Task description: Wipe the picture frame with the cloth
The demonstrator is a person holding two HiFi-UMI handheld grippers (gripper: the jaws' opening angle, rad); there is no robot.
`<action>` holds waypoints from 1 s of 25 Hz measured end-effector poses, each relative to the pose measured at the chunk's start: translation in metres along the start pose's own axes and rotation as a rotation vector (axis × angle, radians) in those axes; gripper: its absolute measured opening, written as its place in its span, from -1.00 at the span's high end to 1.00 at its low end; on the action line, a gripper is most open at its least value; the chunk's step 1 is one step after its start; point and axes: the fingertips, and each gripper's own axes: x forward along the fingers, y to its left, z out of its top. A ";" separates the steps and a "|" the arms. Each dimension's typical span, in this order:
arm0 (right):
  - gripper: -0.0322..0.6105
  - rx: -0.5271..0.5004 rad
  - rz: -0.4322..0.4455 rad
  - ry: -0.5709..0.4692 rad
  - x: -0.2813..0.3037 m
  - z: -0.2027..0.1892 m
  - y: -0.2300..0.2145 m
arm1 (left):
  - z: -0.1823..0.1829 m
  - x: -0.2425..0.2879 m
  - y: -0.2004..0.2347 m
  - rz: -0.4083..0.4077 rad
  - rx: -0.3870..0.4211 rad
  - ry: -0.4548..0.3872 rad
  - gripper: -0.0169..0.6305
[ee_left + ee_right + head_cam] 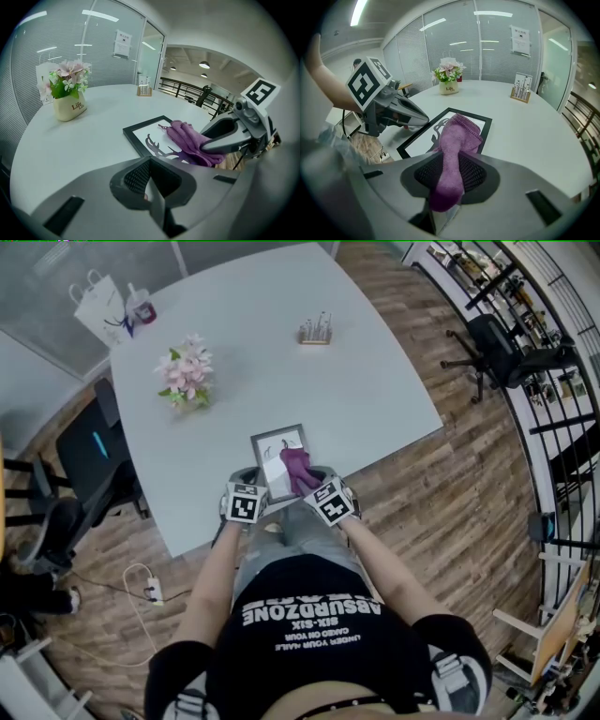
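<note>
A black picture frame (273, 451) holding a white print lies flat near the front edge of the pale table (281, 362). A purple cloth (299, 471) is draped over the frame's right half, and my right gripper (328, 500) is shut on its near end. In the right gripper view the cloth (459, 136) runs out from between the jaws onto the frame (485, 124). My left gripper (246, 502) sits at the frame's near-left corner with its jaws together (151, 187). That corner is hidden, so a grip on it does not show.
A pot of pink flowers (187, 376) stands at the table's left. A small wooden holder (316, 331) sits towards the back. A white bag (101, 304) is at the far left corner. Office chairs (89, 451) stand on the wooden floor.
</note>
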 end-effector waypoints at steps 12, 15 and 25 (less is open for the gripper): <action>0.55 0.066 -0.002 0.010 0.009 0.007 0.012 | -0.001 0.000 0.001 0.003 -0.008 -0.003 0.90; 0.55 0.035 0.026 0.009 0.015 0.013 0.028 | 0.000 -0.001 0.000 0.005 -0.007 -0.003 0.90; 0.55 -0.026 0.057 -0.039 0.032 0.029 0.064 | 0.000 0.000 0.000 0.016 -0.018 -0.010 0.91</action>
